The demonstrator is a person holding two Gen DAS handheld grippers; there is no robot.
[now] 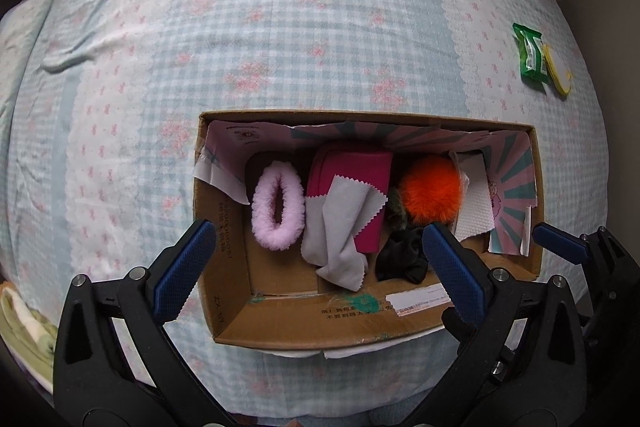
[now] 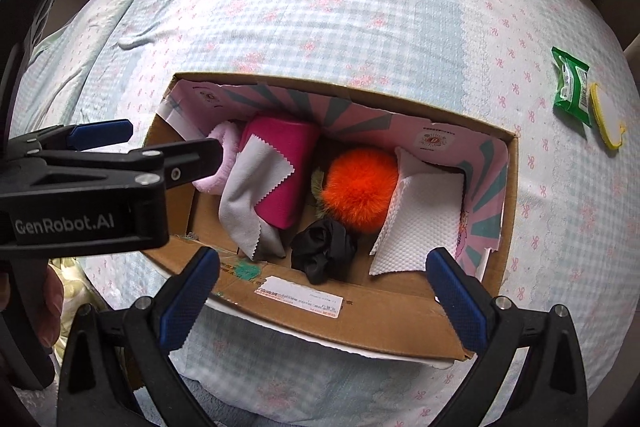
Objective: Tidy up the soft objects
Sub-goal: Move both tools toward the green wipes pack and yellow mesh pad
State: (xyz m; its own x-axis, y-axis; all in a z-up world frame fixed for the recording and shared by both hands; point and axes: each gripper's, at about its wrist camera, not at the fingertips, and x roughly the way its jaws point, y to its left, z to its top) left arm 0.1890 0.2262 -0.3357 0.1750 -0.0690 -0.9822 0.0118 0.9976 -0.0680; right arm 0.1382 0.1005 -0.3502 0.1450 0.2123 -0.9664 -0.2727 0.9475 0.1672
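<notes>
Overhead, both grippers' fingers (image 1: 188,267) wide, empty, above cardboard box (image 1: 320,331), seemingly untouched.

box (image 1: 360,323): 1 | scrunchies (image 1: 277,213): 2 | pompom (image 1: 430,193): 1 | cloths (image 1: 340,235): 2 | packet (image 1: 531,57): 1

the brown corrugated cardboard box (image 1: 256,319) looks matt and rough, lined with printed pink paper. inside it, the fluffy pink scrunchie (image 1: 277,211) and orange fur pompom (image 1: 430,190) are plush; the grey pinked-edge cloth (image 1: 340,231) is smooth, the white embossed paper towel (image 2: 416,223) dimpled. the green snack packet (image 2: 572,87) on the cotton bed cover (image 1: 280,27) is glossy plastic.
</notes>
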